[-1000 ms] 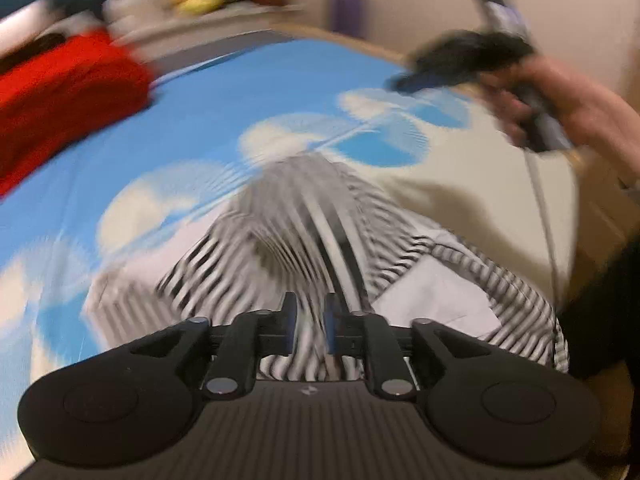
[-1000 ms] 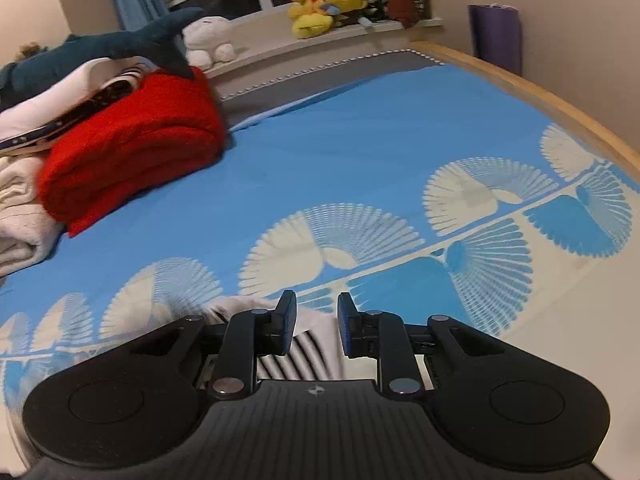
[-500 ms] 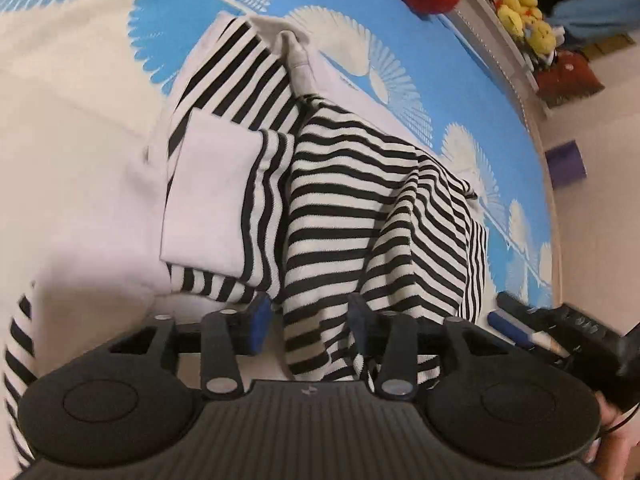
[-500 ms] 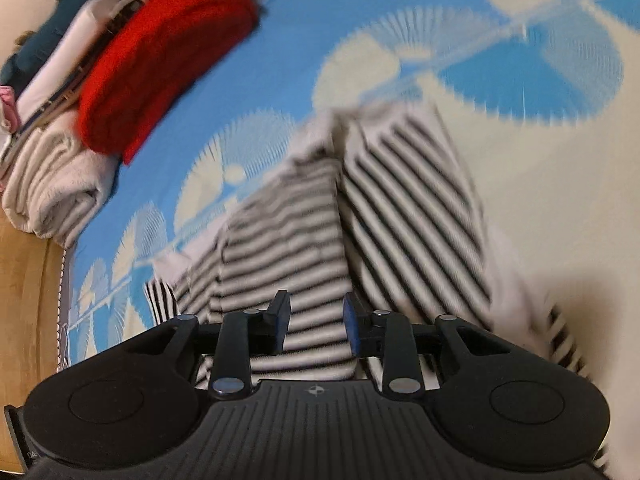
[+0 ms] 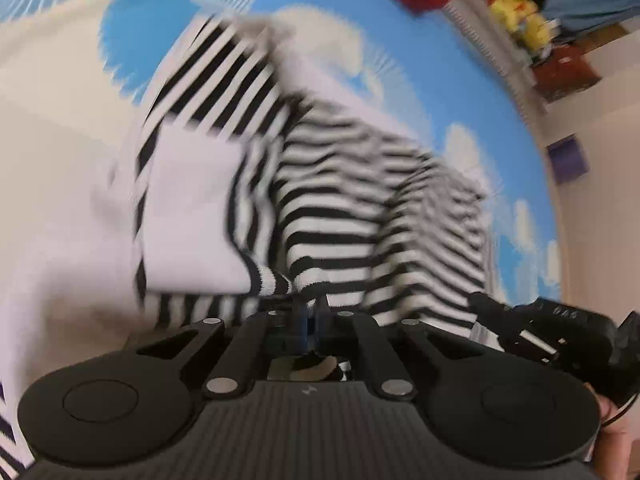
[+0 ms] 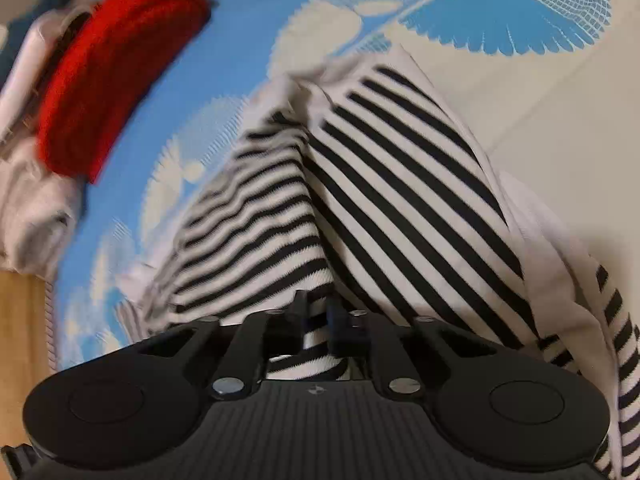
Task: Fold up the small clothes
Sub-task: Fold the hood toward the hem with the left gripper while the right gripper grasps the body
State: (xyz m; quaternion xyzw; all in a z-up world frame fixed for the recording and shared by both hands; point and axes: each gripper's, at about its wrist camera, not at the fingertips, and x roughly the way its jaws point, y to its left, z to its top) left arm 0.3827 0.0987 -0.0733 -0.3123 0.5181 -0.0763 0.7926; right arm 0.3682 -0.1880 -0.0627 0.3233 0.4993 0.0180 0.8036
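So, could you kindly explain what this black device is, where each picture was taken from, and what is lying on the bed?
No robot arm here: a person holds a two-finger gripper in each hand, and each gripper carries a fisheye camera looking forward along its fingers. The black shape at the bottom of each picture is the gripper's own body. One picture comes from the left gripper, the other from the right gripper. Both are shut on the black-and-white striped garment, which lies crumpled on a blue and cream bedspread. The left view is blurred; the other gripper shows at its right edge. Further back sits a red folded textile beside a stack of pale folded laundry.
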